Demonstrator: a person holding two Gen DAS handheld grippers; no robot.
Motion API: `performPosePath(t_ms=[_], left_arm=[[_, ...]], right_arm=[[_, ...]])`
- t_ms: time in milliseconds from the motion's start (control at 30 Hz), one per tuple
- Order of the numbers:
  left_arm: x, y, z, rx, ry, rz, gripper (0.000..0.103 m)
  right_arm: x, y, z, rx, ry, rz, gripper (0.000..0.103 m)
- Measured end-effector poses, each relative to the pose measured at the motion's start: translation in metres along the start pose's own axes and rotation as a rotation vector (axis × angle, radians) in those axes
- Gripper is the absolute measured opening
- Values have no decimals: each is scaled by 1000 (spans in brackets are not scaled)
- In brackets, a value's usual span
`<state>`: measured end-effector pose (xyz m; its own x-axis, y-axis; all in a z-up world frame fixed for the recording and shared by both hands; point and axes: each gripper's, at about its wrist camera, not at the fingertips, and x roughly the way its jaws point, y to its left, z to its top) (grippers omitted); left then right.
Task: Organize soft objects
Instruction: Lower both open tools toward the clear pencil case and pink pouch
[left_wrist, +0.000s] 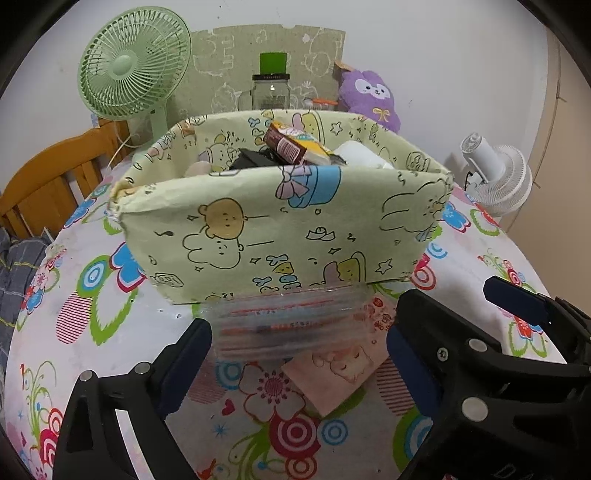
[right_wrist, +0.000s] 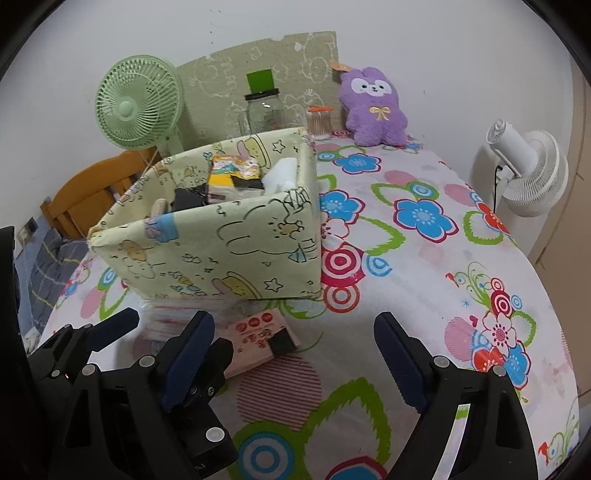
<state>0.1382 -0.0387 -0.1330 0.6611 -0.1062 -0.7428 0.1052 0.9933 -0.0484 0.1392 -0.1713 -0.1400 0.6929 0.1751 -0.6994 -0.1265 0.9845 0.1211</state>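
A pale green fabric bin (left_wrist: 280, 229) printed with cartoon animals stands on the flowered tablecloth; it also shows in the right wrist view (right_wrist: 221, 251). It holds snack packets (left_wrist: 295, 146), a white item and dark items. In front of it lie a clear zip bag (left_wrist: 284, 325) and a pink tissue pack (left_wrist: 343, 369), the pack also in the right wrist view (right_wrist: 258, 339). My left gripper (left_wrist: 295, 354) is open, its jaws on either side of the bag and pack. My right gripper (right_wrist: 295, 350) is open and empty, just right of the pack. A purple plush (right_wrist: 373, 107) sits at the back.
A green fan (left_wrist: 133, 70), a glass jar (left_wrist: 271, 90) with a green lid, a cotton swab cup (right_wrist: 319, 123) and a green board stand at the back. A white fan (right_wrist: 524, 170) is off the right edge. A wooden chair (left_wrist: 48, 181) is at left.
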Motion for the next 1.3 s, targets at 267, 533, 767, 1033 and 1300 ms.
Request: performPosePath(t_ms=[267, 533, 767, 1033, 1300], left_arm=[[12, 0, 2, 4, 32, 43, 97], [2, 12, -10, -8, 46, 53, 97], [-8, 29, -25, -19, 63, 67, 98], [-17, 55, -41, -62, 80, 109, 98], [-27, 45, -37, -66, 45, 21, 97]], right_arm=[[16, -4, 0, 15, 39, 10, 89], [18, 9, -7, -25, 64, 49, 89], [19, 27, -18, -57, 100, 76, 89], [25, 36, -25, -53, 142, 80, 89], [28, 40, -19, -35, 156, 85, 83]])
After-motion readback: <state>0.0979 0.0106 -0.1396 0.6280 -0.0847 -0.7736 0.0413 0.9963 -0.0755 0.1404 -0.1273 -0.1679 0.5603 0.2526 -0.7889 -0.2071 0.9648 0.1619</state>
